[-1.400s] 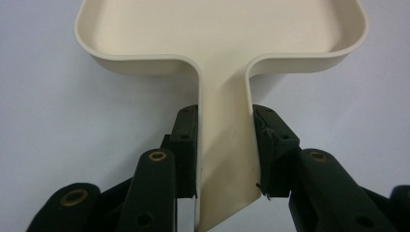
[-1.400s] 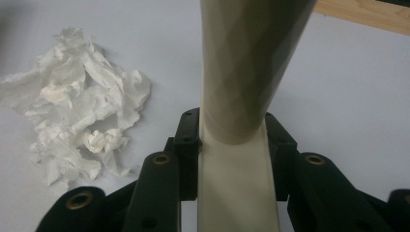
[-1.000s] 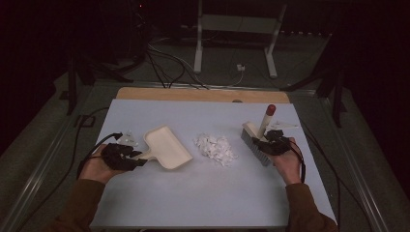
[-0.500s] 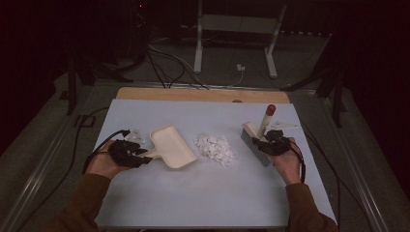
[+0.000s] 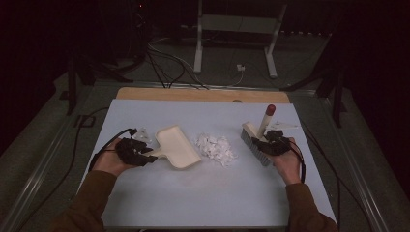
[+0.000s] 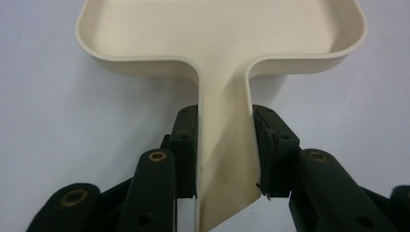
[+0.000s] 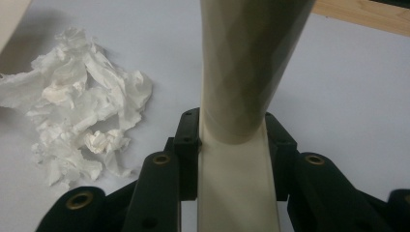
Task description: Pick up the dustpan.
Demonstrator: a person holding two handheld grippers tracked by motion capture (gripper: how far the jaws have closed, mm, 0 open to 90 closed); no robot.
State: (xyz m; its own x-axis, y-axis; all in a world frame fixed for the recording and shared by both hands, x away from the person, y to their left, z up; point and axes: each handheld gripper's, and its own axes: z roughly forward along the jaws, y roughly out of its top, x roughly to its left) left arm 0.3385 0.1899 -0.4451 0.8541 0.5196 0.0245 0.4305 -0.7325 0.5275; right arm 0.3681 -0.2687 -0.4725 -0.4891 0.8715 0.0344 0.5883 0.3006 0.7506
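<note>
Bare counter (image 5: 203, 198) along the near edge and across the far half, open for passing. Between dustpan (image 5: 176, 146) and brush (image 5: 256, 142), a heap of crumpled paper scraps (image 5: 216, 148) blocking the middle. Small scraps (image 5: 141, 135) just behind the left gripper (image 5: 145, 155); narrow gaps either side of the heap.

The left gripper (image 5: 145, 155) is sliding the dustpan (image 5: 177, 146) across the table (image 5: 193, 203) toward the paper scraps (image 5: 215, 148), its front edge now lying just beside the pile where a clear gap was showing earlier.
</note>
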